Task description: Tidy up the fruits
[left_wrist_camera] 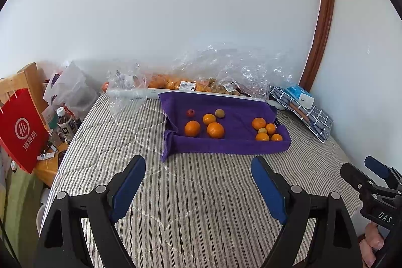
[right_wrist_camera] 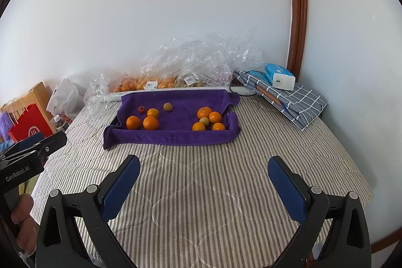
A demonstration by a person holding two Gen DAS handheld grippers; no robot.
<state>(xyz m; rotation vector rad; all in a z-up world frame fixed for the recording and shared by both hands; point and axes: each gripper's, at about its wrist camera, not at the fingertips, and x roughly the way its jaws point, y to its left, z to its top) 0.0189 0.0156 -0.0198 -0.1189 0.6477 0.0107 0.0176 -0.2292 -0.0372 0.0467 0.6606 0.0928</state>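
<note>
Oranges [left_wrist_camera: 215, 130] and smaller fruits are gathered in two clusters on a purple towel [left_wrist_camera: 236, 146] spread over the striped mattress [left_wrist_camera: 191, 205]. Left gripper [left_wrist_camera: 198, 180] and right gripper [right_wrist_camera: 204, 180] are held wide apart, empty, well short of it.

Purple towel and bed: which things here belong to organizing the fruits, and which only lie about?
Belong: oranges, small red fruit, greenish fruits, purple towel.
Lying about: clear plastic bags, red paper bag, checked cloth, blue box, bottle.
</note>
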